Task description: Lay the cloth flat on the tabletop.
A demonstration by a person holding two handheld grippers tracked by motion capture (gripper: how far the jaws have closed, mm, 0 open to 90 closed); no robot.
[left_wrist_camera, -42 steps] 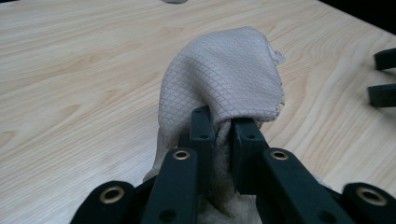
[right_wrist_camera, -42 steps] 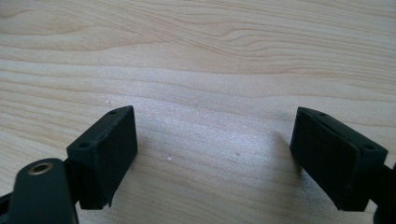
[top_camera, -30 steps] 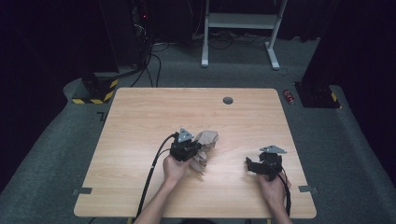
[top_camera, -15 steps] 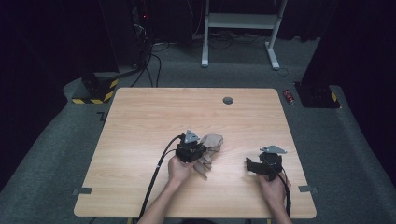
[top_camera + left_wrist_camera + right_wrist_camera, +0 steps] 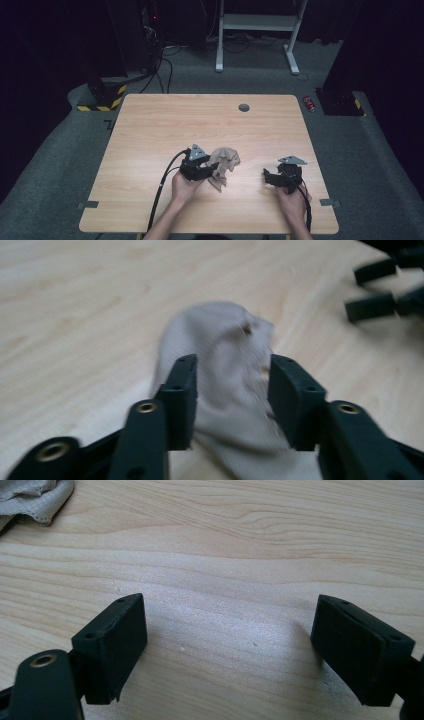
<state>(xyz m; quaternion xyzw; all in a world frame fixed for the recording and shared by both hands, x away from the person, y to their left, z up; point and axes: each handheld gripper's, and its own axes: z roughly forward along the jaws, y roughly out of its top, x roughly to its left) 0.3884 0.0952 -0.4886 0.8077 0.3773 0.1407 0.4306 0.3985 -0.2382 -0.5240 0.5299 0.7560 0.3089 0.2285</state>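
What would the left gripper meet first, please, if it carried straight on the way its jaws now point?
Most likely the beige sock: it lies crumpled between and just ahead of the left gripper, whose jaws have just been opening. Beyond it, bare table.

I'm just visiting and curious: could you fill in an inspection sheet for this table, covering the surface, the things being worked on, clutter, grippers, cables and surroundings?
Surface: pale wooden table, with a small dark round fitting near its far edge.
Job's things: one crumpled beige cloth, lying on the table.
Clutter: nothing seen.
Grippers: left gripper has just been opening; the cloth lies between its fingers, which do not visibly press on it. Right gripper is open over bare wood.
Cables: a black cable trails from the left gripper toward the near edge.
Surroundings: grey floor, a white frame, a small red object.
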